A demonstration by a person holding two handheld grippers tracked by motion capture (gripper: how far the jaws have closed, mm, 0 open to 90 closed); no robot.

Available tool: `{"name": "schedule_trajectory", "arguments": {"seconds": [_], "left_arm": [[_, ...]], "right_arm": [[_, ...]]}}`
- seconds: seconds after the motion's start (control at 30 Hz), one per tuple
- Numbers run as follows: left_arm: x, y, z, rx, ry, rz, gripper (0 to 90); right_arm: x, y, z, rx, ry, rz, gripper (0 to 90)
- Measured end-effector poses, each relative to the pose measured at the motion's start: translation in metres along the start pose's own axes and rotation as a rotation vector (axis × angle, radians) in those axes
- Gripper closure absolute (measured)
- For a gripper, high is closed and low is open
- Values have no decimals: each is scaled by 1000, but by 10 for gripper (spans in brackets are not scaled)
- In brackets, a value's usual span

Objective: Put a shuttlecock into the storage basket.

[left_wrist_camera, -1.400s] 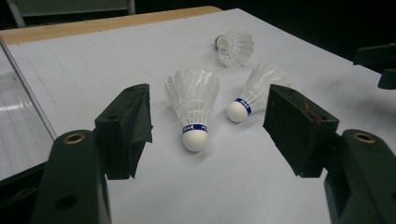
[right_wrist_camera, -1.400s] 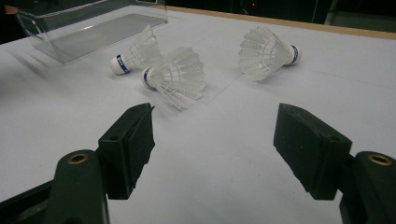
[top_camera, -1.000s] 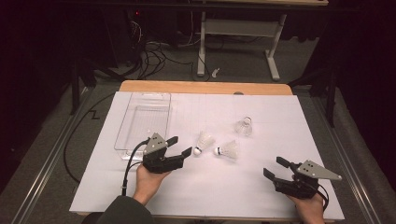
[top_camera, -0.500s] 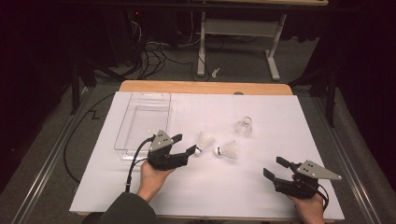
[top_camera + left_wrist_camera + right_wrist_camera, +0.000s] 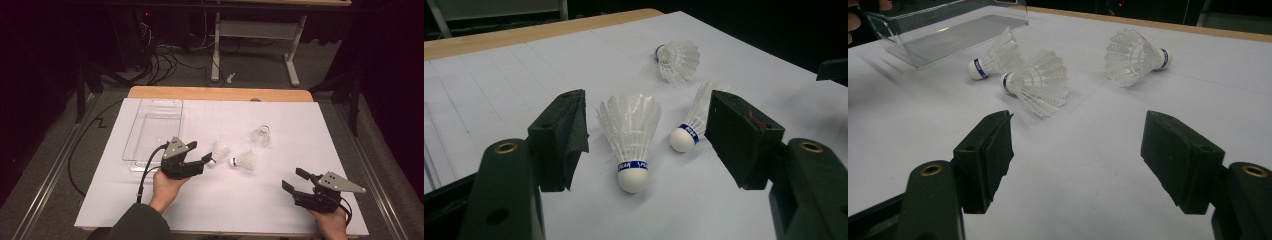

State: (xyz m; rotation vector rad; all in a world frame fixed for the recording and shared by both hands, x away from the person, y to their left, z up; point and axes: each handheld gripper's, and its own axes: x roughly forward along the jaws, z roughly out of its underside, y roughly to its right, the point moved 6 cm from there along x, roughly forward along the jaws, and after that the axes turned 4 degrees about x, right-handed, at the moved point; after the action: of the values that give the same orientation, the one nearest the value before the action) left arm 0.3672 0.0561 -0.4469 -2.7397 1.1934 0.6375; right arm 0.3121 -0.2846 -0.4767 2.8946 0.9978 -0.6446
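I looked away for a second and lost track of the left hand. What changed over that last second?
The left gripper moved forward and rightward across the white sheet to the nearest shuttlecock, which now lies between its open jaws, not yet gripped. Nothing was taken hold of or let go. The right gripper, the other two shuttlecocks and the clear tray stayed put.

The nearest shuttlecock point(image 5: 631, 137) is white with a blue band above its round cork. It lies on the desk between the open left tongs point(image 5: 644, 145), not touched, with the cork toward them and the feathers toward 12 o'clock. A second shuttlecock point(image 5: 691, 127) lies just beside it at 2 o'clock.
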Motion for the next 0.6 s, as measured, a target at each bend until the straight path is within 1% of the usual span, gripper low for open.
{"name": "schedule_trajectory", "arguments": {"seconds": [0.4, 0.6], "left_arm": [[13, 0, -6, -7, -1, 8, 339], [19, 0, -8, -8, -13, 6, 340]], "right_arm": [[0, 0, 0, 1, -1, -1, 291], [0, 0, 0, 5, 0, -6, 290]]}}
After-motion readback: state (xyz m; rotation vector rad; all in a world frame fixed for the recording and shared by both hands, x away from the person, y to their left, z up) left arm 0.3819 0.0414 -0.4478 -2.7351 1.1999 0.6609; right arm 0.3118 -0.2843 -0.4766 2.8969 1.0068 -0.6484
